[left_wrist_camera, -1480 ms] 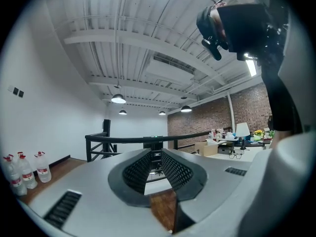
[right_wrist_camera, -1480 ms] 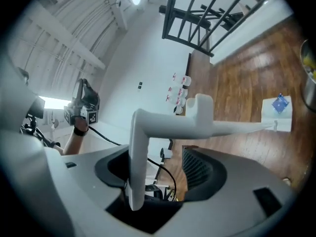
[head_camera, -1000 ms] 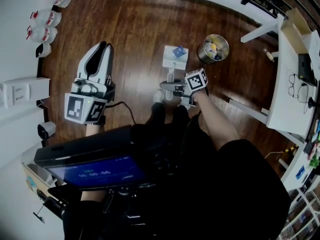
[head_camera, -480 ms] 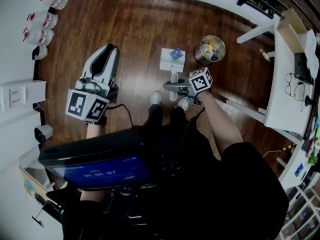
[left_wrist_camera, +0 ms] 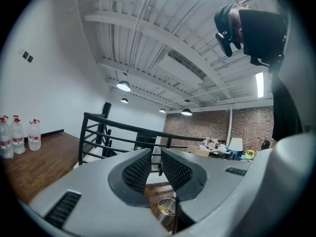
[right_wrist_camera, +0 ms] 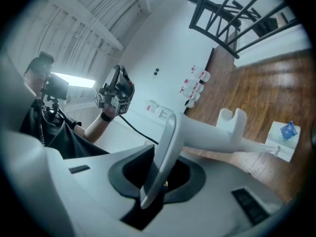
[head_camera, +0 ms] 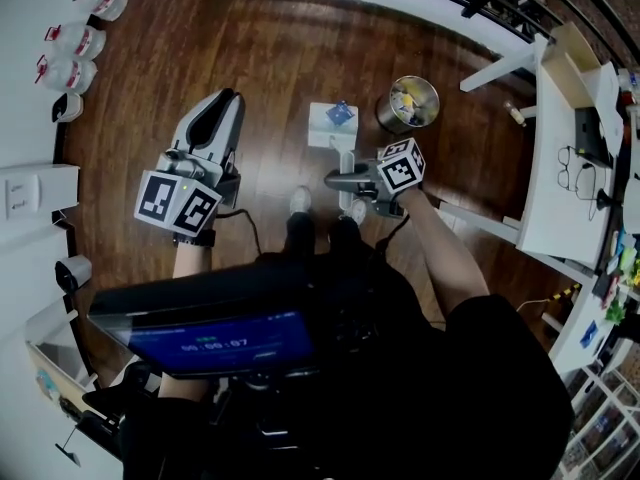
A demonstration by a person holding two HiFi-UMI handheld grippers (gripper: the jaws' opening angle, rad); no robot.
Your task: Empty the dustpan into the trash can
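A white dustpan carries blue debris and sits just left of the round metal trash can, which has litter inside. My right gripper is shut on the dustpan's long handle. In the right gripper view the handle's looped end is clamped between the jaws of my right gripper, which have just been opening slightly. The pan lies far ahead. My left gripper hovers to the left. Its jaws stand a narrow gap apart with nothing between them. The trash can shows below them.
Several water jugs stand by the left wall. A white table with glasses on it fills the right side. A black railing crosses ahead of the left gripper. The person's shoes are near the dustpan handle.
My right gripper has lifted the handle end a little and shifted toward the trash can side. The left gripper has sunk slightly and rolled. The pan stays beside the can.
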